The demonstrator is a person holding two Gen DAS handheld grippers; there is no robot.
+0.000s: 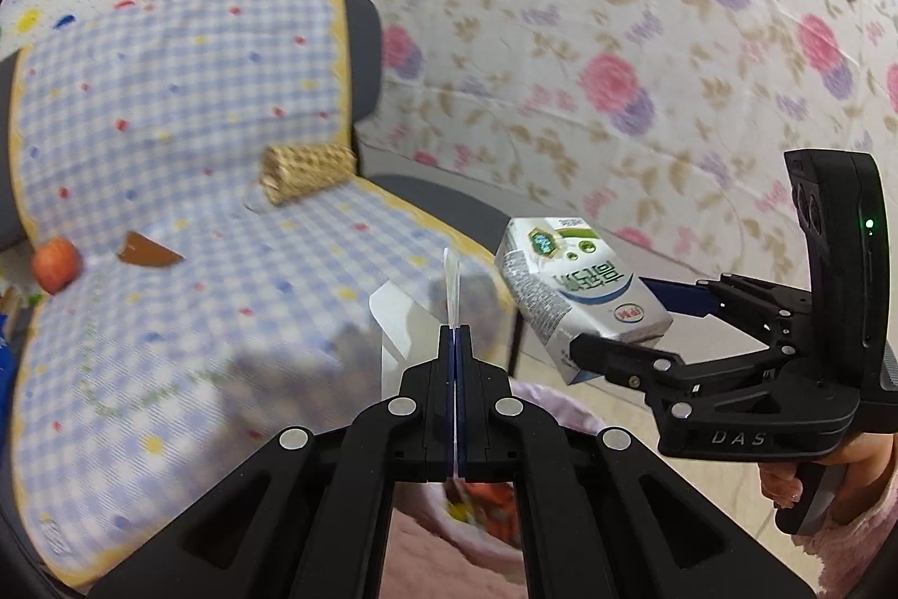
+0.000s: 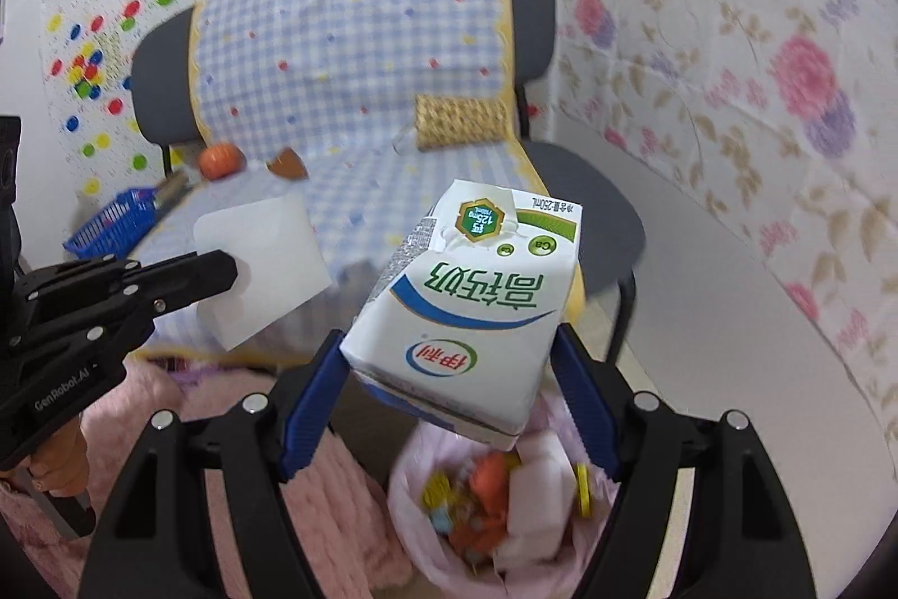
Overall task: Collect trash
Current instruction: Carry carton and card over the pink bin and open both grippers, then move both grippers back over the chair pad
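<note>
My right gripper is shut on a white and green milk carton, its blue pads pressing the carton's two sides. The carton hangs right above a trash bin lined with a pink bag that holds several bits of colourful rubbish. My left gripper is shut on a thin translucent plastic sheet, seen edge-on between the pads. In the right wrist view the plastic sheet shows flat, held by the left gripper to the carton's left. The milk carton and right gripper appear at right in the left wrist view.
A chair with a blue checked cover stands behind the bin. On its seat lie a woven yellow roll, an apple and a brown scrap. A blue basket sits left. Floral sheeting covers the right wall.
</note>
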